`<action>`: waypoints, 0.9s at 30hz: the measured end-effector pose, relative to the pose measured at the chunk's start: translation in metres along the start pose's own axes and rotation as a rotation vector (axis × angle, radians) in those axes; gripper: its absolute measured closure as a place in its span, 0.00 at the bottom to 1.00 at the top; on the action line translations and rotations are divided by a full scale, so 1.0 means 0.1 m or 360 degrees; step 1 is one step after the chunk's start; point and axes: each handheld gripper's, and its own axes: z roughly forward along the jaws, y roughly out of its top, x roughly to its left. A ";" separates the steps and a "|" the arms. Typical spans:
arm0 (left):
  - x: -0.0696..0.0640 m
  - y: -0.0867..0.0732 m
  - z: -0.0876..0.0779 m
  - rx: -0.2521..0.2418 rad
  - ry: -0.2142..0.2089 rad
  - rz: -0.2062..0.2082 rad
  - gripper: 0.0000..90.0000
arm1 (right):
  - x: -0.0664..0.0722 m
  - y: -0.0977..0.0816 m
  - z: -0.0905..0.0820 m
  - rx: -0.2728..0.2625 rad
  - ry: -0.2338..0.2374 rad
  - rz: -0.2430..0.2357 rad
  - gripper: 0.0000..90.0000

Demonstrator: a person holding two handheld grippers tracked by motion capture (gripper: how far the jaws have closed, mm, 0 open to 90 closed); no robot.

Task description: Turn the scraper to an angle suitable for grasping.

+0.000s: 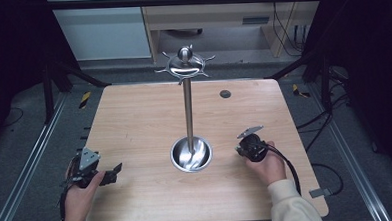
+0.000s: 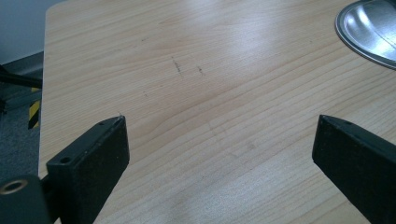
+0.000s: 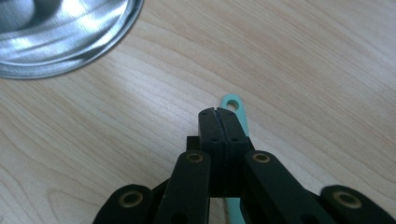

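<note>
We see a steel rack [image 1: 188,106] standing in the middle of the table [image 1: 134,123]: a round dish [image 1: 191,154] at its foot, a straight post rising from the dish, and a ring of hooks [image 1: 184,66] at the top with a ball above. The dish holds nothing but the foot of the post, and the hooks carry nothing.

Our right gripper [image 1: 249,147] rests low on the table just right of the dish. In the right gripper view its fingers [image 3: 218,122] are clenched, pressed together with no gap, and a thin teal handle [image 3: 233,103] with a hole at its end lies flat on the table directly under them, its holed tip poking out just past the fingertips, on the side away from the dish. The handle passes beneath the fingers rather than between them; we cannot tell whether they touch it. The rest of the handle is hidden by the gripper.

Our left gripper [image 1: 102,174] sits well left of the dish, near the table's front edge. Its fingers [image 2: 91,161] are spread wide and released, with bare wood between them; the dish rim [image 2: 369,32] shows at the far right of that view.

A small dark round cap [image 1: 225,93] sits in the table beyond the dish, to the right of the post. Nothing stands between either gripper and the rack.
</note>
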 end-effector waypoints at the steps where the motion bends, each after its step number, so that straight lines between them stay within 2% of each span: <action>1: 0.00 0.00 0.00 0.0001 0.0000 0.0004 0.04 | 0.00 0.00 0.00 0.0000 0.0000 0.0000 1.00; 6: -0.02 0.01 0.01 0.0004 -0.0006 0.0011 0.04 | -0.02 -0.01 0.05 0.0057 -0.0006 0.0011 1.00; 11: -0.02 0.01 0.01 0.0006 -0.0008 0.0012 0.04 | -0.03 -0.01 0.05 0.0055 -0.0002 0.0013 1.00; 14: -0.02 0.01 0.01 0.0005 -0.0007 0.0013 0.04 | -0.05 -0.02 0.05 0.0064 -0.0039 0.0026 1.00; 20: -0.03 0.01 0.02 0.0004 -0.0009 0.0014 0.04 | -0.19 -0.06 0.02 0.0050 -0.0068 0.0130 1.00; 21: -0.03 0.01 0.02 0.0004 -0.0010 0.0015 0.04 | -0.22 -0.08 0.01 0.0050 -0.0082 0.0165 1.00; 27: -0.03 0.01 0.01 0.0006 -0.0010 0.0017 0.04 | -0.30 -0.10 0.00 0.0054 -0.0117 0.0211 1.00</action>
